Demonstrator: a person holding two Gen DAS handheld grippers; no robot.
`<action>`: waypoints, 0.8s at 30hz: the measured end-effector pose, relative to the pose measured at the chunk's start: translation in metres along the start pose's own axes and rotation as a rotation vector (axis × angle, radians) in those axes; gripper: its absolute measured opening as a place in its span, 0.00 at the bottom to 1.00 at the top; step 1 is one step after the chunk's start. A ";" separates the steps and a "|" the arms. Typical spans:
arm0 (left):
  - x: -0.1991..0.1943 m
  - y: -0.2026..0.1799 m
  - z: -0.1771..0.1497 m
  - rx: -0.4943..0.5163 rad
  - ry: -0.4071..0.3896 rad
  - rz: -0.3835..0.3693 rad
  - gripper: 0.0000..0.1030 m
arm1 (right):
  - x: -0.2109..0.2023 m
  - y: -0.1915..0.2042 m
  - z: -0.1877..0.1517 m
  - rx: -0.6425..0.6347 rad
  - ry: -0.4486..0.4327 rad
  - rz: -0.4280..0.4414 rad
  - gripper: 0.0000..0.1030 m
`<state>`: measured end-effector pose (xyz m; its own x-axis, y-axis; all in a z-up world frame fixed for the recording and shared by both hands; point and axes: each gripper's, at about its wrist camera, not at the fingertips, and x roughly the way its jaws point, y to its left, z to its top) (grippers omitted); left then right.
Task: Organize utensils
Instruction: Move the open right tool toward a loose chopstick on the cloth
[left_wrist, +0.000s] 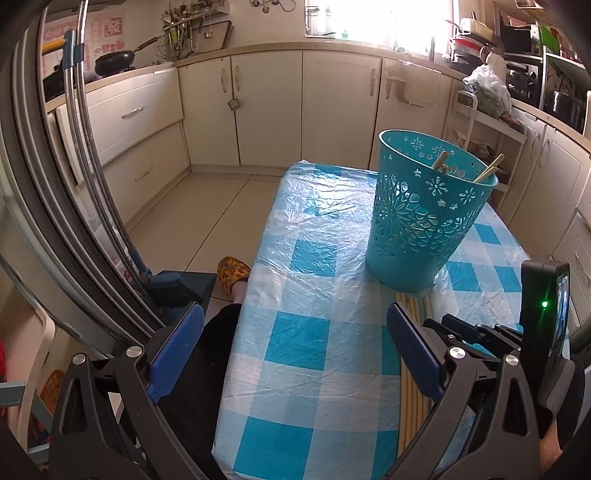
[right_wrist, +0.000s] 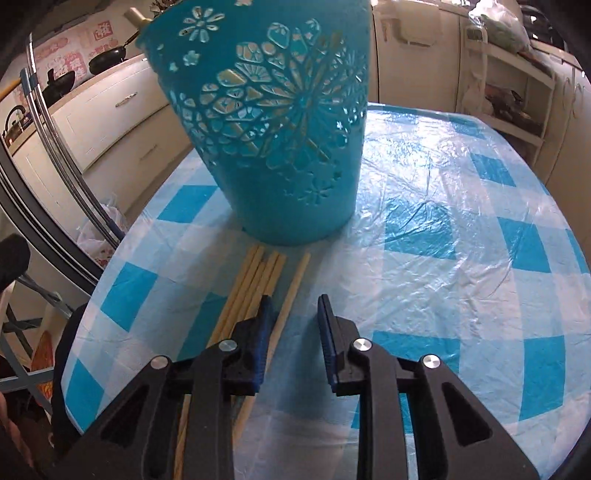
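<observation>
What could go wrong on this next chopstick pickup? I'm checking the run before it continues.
1. The right gripper, open, straddles one stray chopstick beside the bundle of chopsticks; its left pad sits over the bundle, so closing may catch or scatter extra sticks.
2. The teal basket stands right at the sticks' far ends, so a push forward could nudge it.
3. The plastic table cover looks slick and wrinkled, so sticks may slide.

Glossy crinkled plastic tablecloth, matt wooden chopsticks, perforated plastic basket

The basket blocks the far end of the chopsticks; the tablecloth to its right lies open.
</observation>
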<state>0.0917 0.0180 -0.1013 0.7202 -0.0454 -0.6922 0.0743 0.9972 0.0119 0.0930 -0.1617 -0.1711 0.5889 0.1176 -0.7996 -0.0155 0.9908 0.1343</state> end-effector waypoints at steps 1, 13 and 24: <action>0.001 0.000 0.000 0.000 0.002 -0.001 0.93 | 0.001 0.002 0.000 -0.013 0.002 -0.007 0.25; 0.017 -0.010 -0.005 0.052 0.059 -0.019 0.93 | -0.008 -0.014 -0.007 -0.077 0.020 -0.074 0.19; 0.071 -0.046 -0.013 0.148 0.183 -0.058 0.93 | -0.019 -0.059 -0.009 0.031 -0.013 -0.051 0.19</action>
<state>0.1304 -0.0306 -0.1609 0.5757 -0.0770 -0.8140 0.2215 0.9730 0.0646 0.0757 -0.2222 -0.1695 0.5986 0.0658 -0.7984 0.0400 0.9929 0.1119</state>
